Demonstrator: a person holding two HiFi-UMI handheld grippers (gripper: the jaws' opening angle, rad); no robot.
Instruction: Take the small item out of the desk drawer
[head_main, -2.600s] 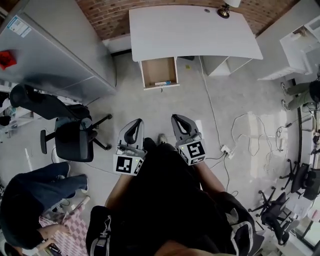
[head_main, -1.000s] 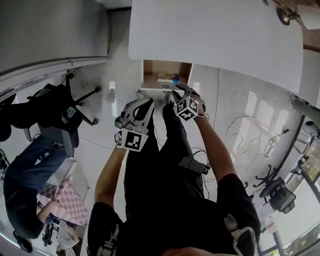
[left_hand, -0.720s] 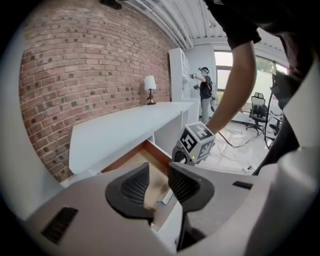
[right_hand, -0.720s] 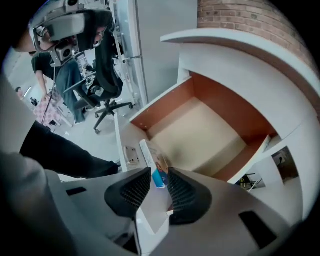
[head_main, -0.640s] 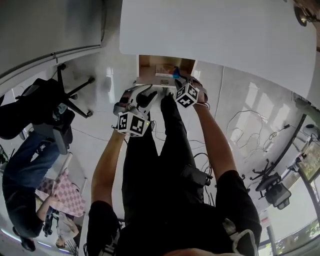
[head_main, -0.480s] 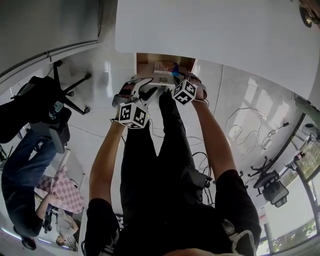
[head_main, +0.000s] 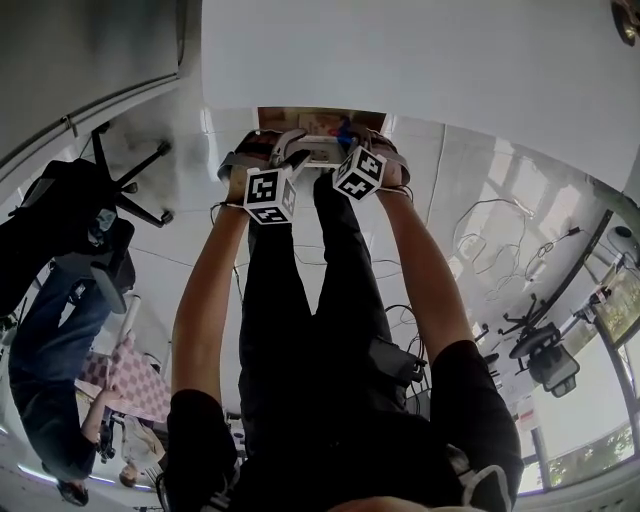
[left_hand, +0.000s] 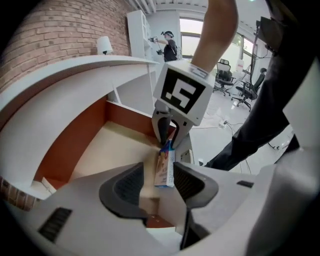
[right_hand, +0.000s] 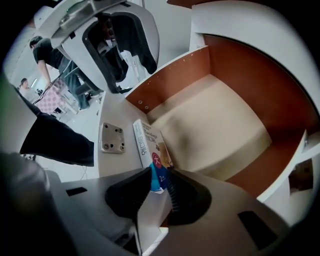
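Between the jaws of your right hand-held gripper (right_hand: 154, 192) stands the blue end of the small box (right_hand: 152, 155), the one thing to be taken out. Those jaws have just been closing, and their pads look to be meeting the box's two broad faces, so I judge the pinch made or all but made. The box sits on edge against the front panel of the drawer (right_hand: 175, 75), directly under that gripper, which points steeply down. That is probably why you come from above: only the box's upper edge is free to pinch.

Your left hand-held gripper (left_hand: 161, 185) faces the right one from the box's other end. Its jaws have just been opening and stand wide. The box's end lies between them, but neither pad presses on it, so it holds nothing. It seems placed to steady the box or share the lift.

Beyond both, the drawer shows no other item under the white table (head_main: 420, 60).

Count: one box, one drawer, one table, two hand-held grippers.
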